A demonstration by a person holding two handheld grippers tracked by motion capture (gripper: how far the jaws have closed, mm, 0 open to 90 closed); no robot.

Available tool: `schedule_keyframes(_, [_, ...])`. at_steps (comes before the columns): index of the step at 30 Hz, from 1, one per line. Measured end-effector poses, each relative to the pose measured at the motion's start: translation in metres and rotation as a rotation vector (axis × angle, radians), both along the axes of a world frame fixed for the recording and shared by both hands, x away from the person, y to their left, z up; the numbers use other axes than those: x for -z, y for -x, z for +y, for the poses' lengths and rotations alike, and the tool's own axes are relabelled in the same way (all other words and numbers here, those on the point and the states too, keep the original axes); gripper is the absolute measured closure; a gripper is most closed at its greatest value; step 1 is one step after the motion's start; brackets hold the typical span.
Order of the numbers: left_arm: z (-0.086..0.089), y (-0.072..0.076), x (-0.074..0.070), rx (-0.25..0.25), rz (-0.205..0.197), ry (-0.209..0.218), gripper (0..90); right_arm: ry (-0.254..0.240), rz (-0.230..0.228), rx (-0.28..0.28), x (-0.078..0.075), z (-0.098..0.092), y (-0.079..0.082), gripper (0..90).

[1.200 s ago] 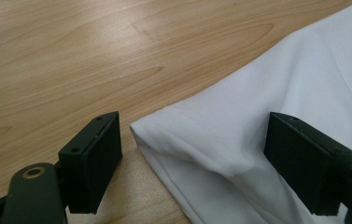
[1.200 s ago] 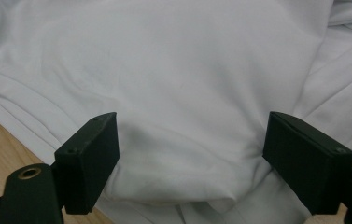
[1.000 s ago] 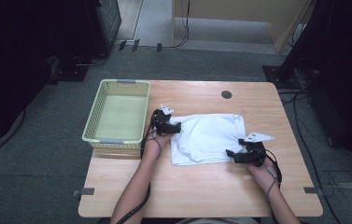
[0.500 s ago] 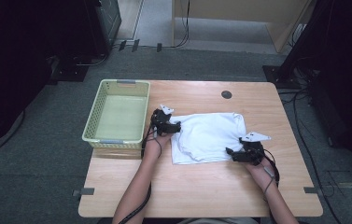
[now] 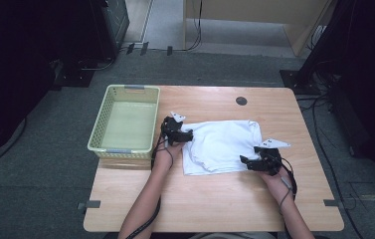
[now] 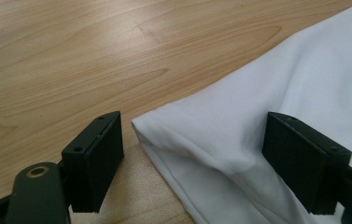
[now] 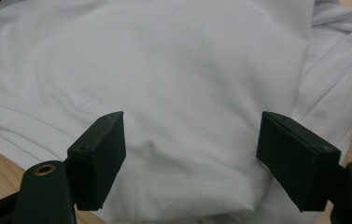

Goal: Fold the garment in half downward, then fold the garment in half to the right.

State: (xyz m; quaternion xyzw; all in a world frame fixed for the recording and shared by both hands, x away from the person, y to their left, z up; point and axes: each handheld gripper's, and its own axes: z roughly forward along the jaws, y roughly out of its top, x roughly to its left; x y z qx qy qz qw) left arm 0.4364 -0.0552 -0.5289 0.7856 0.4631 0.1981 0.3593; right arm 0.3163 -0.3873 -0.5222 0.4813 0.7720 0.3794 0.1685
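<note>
High view: both grippers, left gripper (image 5: 187, 135) and right gripper (image 5: 244, 160), jaws apart, straddle the white cloth (image 5: 222, 144) mid-table; pinch the edges squarely before lifting.

A light wooden table (image 5: 215, 199) with rounded corners stands on grey floor; its grain runs in long pale streaks, plain in the left gripper view (image 6: 71, 60); near the far edge sits a small dark round cap (image 5: 241, 100) set in the top; at the left edge rests a pale yellow-green basket (image 5: 100, 130) with slotted walls, its left side reaching just past the tabletop's edge; just right of it, about mid-table, lies a folded white cloth (image 5: 222, 147), flat but rumpled, with soft creases across it; one folded corner (image 6: 138, 125) of the cloth lies on bare wood; the near half of the tabletop is plain wood.
</note>
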Motion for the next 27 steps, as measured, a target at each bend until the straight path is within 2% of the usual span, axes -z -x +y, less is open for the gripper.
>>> schedule_keyframes(2, [0.000,0.000,0.000,-0.001,0.000,0.000,20.8,-0.002,0.007,-0.005,0.001,0.002,0.000,24.5])
schedule_keyframes(6, [-0.001,0.001,0.000,-0.007,0.000,-0.001,20.8,0.025,-0.017,-0.017,0.000,0.006,0.001,25.0])
schedule_keyframes(14, [0.000,0.001,0.000,-0.006,0.001,-0.001,20.8,-0.023,-0.017,-0.020,-0.008,0.012,0.002,25.0])
schedule_keyframes(27, [-0.001,0.001,0.000,0.000,0.001,0.003,20.8,-0.003,-0.001,-0.024,-0.006,0.024,0.005,25.0])
